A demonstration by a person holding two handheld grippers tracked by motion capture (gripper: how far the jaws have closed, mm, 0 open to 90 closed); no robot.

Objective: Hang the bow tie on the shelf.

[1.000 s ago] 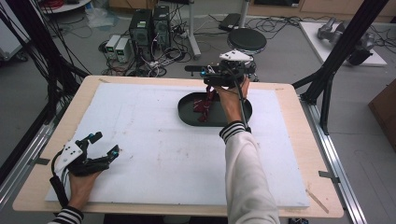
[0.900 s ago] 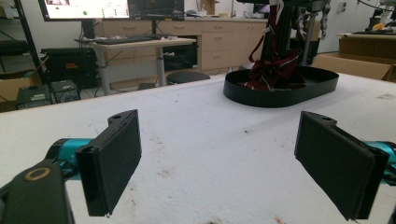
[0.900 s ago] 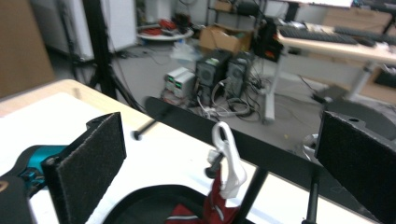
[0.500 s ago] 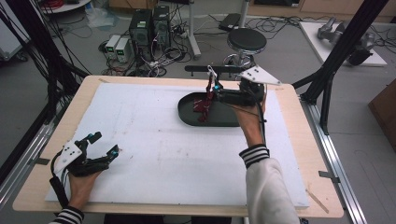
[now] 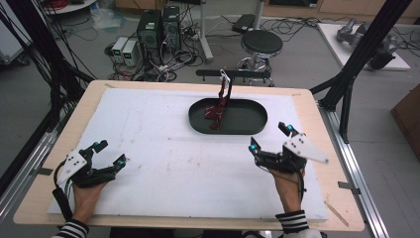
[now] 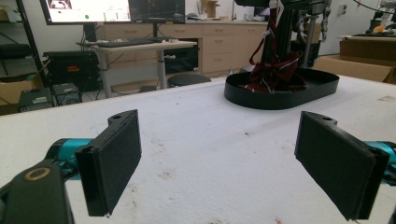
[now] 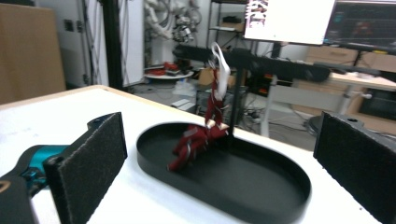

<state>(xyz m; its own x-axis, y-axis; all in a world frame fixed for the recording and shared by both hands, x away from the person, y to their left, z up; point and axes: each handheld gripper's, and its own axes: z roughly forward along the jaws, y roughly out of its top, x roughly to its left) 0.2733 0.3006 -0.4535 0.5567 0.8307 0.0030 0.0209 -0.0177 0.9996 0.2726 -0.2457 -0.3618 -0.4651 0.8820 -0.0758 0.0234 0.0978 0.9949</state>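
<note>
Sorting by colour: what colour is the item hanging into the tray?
Dark red cloth with white trim; right gripper view.

Two hands hold claws low over the near desk edge, well apart. Left claw [image 5: 109, 152] and right claw [image 5: 270, 137] both gape wide, gripping nothing.

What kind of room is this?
Probably a robotics lab or workshop: computer towers and loose cables sit on the floor, monitors stand on desks, and a robot arm lies nearby.

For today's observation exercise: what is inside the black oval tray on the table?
Inside the black oval tray stands a black T-shaped stand; a dark red cord hangs from it and bunches on the floor, hiding the base.
</note>
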